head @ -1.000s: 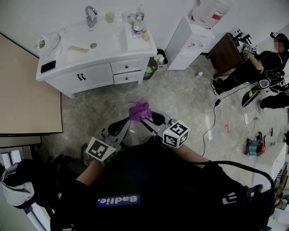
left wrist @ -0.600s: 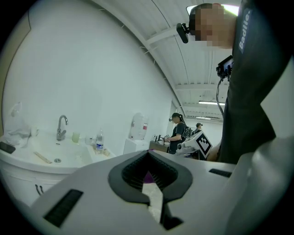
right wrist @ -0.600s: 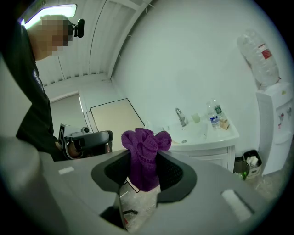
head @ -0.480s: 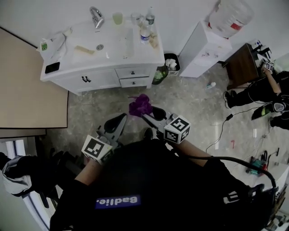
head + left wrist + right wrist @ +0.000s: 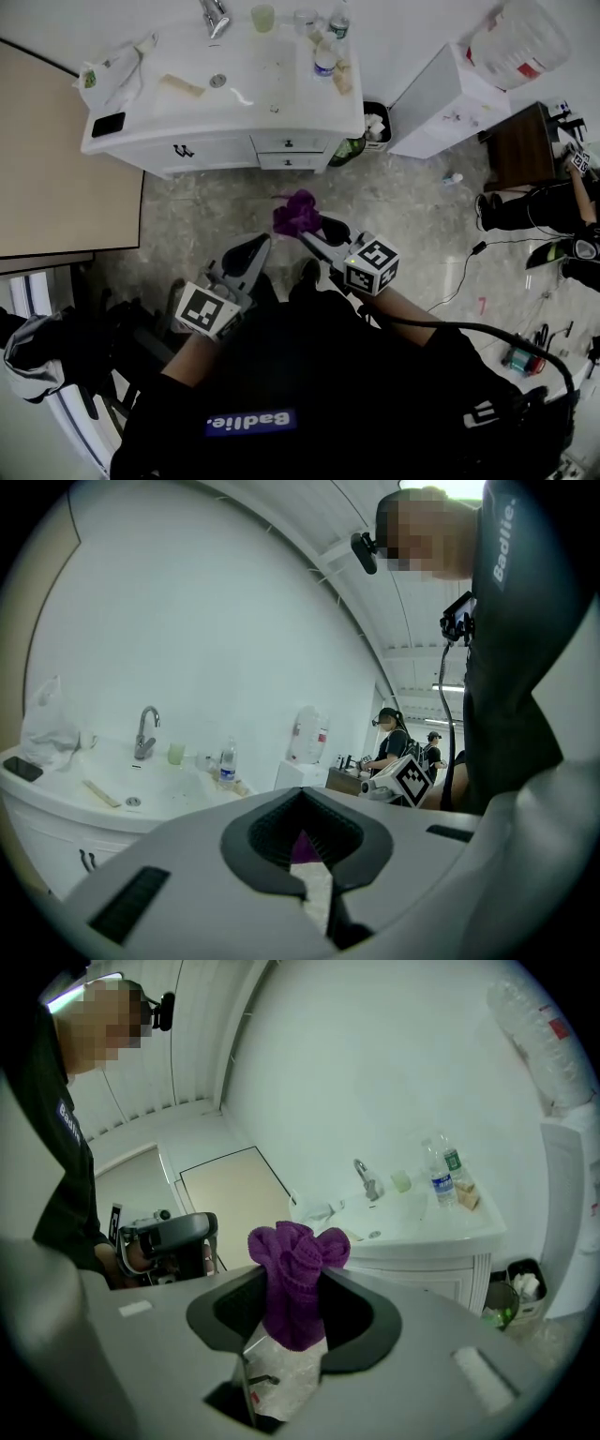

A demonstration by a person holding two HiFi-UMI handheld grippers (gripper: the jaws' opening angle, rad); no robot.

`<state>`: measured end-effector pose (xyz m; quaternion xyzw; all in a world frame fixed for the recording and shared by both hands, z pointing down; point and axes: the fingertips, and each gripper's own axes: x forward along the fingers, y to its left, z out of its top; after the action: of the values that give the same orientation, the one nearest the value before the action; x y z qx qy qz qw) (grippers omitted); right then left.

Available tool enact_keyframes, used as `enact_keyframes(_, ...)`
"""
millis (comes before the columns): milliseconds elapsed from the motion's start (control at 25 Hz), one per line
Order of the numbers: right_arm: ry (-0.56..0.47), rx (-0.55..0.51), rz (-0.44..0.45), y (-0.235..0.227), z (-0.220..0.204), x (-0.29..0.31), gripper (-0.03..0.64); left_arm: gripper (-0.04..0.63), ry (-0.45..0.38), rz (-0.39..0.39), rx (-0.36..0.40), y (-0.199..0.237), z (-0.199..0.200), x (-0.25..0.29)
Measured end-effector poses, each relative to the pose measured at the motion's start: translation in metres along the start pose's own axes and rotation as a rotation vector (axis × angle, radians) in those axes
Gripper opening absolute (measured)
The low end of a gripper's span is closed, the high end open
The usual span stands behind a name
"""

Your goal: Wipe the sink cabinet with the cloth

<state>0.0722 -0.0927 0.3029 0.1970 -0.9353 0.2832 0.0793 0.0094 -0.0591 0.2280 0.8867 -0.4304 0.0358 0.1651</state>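
Observation:
The white sink cabinet (image 5: 225, 112) stands against the far wall, with its basin on top and drawers facing me. A bunched purple cloth (image 5: 297, 213) is pinched in my right gripper (image 5: 312, 228), held over the floor short of the cabinet front. In the right gripper view the cloth (image 5: 295, 1279) sticks up between the jaws, with the cabinet (image 5: 422, 1241) beyond it. My left gripper (image 5: 246, 255) hangs beside it to the left, shut and holding nothing. The left gripper view shows the cabinet (image 5: 94, 808) ahead and a sliver of the cloth (image 5: 302, 847).
On the countertop are a faucet (image 5: 215, 16), a cup, bottles (image 5: 325, 58), a black phone (image 5: 108, 124) and a plastic bag. A bin (image 5: 373, 127) and a white water dispenser (image 5: 450, 103) stand to the cabinet's right. A brown panel (image 5: 56, 169) lies left. A person (image 5: 553, 202) sits far right, with cables on the floor.
The cabinet has slid up in the head view as I came closer. Both grippers advanced toward it, the right still carrying the cloth.

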Motion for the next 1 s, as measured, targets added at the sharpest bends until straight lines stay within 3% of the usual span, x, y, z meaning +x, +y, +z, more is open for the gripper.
enact_keyframes(320, 0.007, 0.003, -0.095, -0.035, -0.013, 0.084, 0.155, 0.002, -0.025, -0.053, -0.027, 0.092, -0.022, 0.012)
enact_keyframes(520, -0.011, 0.025, -0.129, -0.076, -0.034, 0.136, 0.155, 0.002, -0.027, -0.067, -0.054, 0.143, -0.055, 0.031)
enact_keyframes(640, 0.002, 0.036, -0.141, -0.110, -0.054, 0.161, 0.155, 0.002, -0.039, -0.056, -0.065, 0.169, -0.082, 0.048)
enact_keyframes(800, 0.005, 0.028, -0.142, -0.154, -0.074, 0.190, 0.155, 0.002, -0.046, -0.051, -0.017, 0.196, -0.115, 0.069)
enact_keyframes(1000, -0.013, 0.009, -0.119, -0.199, -0.095, 0.230, 0.155, 0.002, -0.052, 0.006, -0.024, 0.233, -0.159, 0.089)
